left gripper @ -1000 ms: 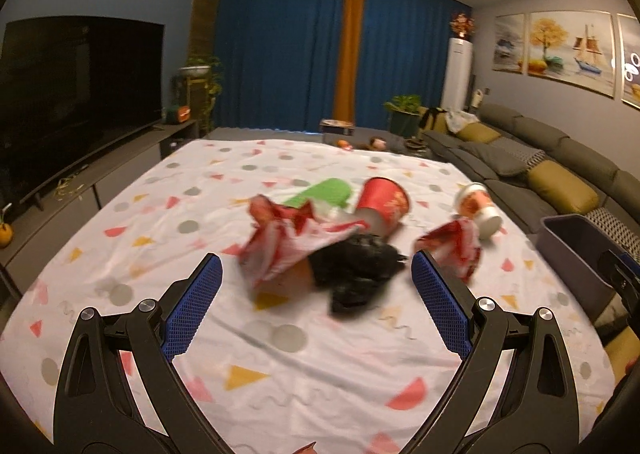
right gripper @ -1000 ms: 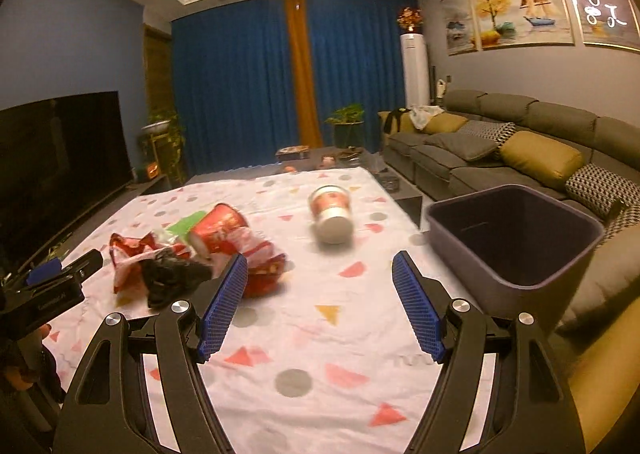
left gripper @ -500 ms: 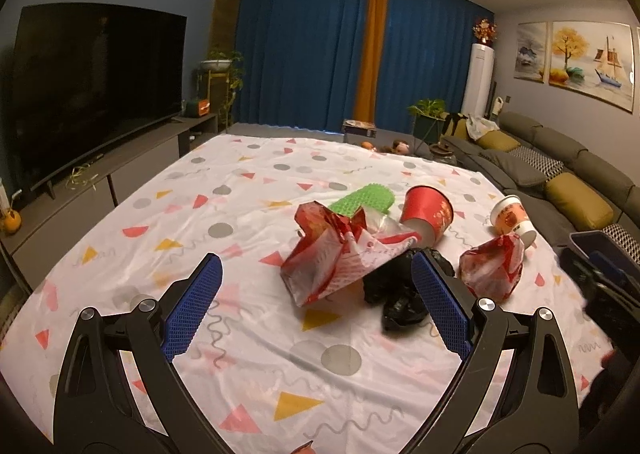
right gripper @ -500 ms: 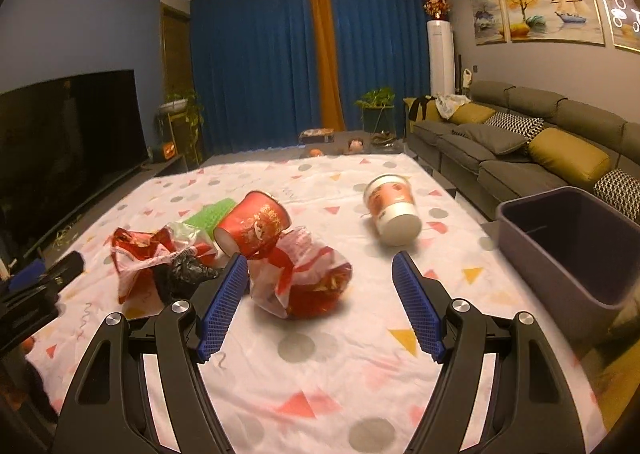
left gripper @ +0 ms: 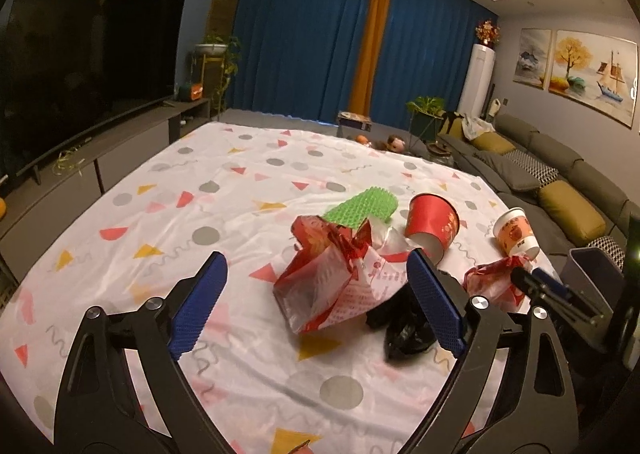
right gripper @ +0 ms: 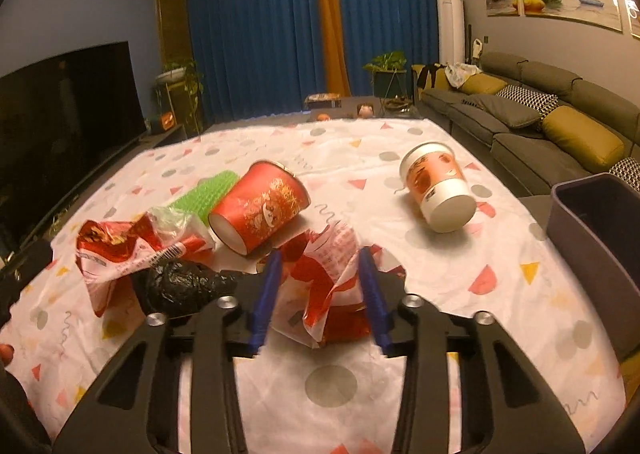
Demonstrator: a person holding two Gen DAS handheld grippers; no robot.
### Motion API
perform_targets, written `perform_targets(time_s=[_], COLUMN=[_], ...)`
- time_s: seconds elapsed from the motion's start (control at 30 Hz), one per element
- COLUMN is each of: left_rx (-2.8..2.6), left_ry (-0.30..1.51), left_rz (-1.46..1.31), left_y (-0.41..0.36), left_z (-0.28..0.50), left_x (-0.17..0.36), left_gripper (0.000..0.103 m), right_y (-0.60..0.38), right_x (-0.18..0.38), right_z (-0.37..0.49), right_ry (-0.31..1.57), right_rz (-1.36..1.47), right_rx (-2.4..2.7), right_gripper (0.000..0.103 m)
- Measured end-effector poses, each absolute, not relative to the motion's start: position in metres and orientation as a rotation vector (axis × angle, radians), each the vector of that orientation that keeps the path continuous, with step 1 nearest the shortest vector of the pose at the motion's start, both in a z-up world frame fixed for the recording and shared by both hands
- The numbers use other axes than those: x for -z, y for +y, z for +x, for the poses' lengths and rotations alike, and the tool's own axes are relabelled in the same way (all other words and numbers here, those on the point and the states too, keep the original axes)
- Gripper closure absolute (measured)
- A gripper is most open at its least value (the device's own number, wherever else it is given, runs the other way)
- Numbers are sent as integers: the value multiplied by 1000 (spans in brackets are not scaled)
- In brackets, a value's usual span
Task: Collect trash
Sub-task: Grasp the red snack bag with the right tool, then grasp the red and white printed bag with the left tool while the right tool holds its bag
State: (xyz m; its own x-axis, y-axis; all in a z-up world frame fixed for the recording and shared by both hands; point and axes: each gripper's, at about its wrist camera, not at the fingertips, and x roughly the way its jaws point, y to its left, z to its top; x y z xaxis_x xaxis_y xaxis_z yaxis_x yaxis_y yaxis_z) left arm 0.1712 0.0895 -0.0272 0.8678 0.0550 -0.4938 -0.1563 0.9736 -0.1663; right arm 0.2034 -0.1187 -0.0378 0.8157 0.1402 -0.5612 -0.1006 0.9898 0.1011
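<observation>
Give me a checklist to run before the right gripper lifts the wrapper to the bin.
1. Wrapper between the right gripper fingers, which have just been closing: ok.
2. Fingers pressing on it firmly: cannot tell.
3. Only this wrapper caught; black bag and red cup lie outside the fingers: ok.
4. Bin open, at the table's right edge: ok.
5. White cup off the path to the bin: cannot tell.
6. Left gripper open, apart from the right: ok.

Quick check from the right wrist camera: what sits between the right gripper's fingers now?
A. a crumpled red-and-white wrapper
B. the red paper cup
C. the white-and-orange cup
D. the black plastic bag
A: the right gripper has just been closing, with its blue pads either side of the crumpled red-and-white wrapper.
</observation>
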Motion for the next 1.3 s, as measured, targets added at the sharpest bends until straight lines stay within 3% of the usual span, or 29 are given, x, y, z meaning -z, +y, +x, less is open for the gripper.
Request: perform_targets(time_s=[0.2,0.4,0.87,1.3], left_rx=[-97,-70,35,40], left_ry=[536,579,674,536], left_rz=[-200,-238,-350,-374], left_y=[89,96,105,108], left_z=[187,197,214,157], left_x=[34,41,63,27], left_gripper=[26,37,97,101], right_y=[-118,-123,-135,-156], right_x=[40,35,16,2], right_z=[202,192,157,122], right_ry=[601,567,493,433], right_rz=[63,74,70,69], right_rx=[-136,-128,-135,-131], right_gripper=[84,87,87,87])
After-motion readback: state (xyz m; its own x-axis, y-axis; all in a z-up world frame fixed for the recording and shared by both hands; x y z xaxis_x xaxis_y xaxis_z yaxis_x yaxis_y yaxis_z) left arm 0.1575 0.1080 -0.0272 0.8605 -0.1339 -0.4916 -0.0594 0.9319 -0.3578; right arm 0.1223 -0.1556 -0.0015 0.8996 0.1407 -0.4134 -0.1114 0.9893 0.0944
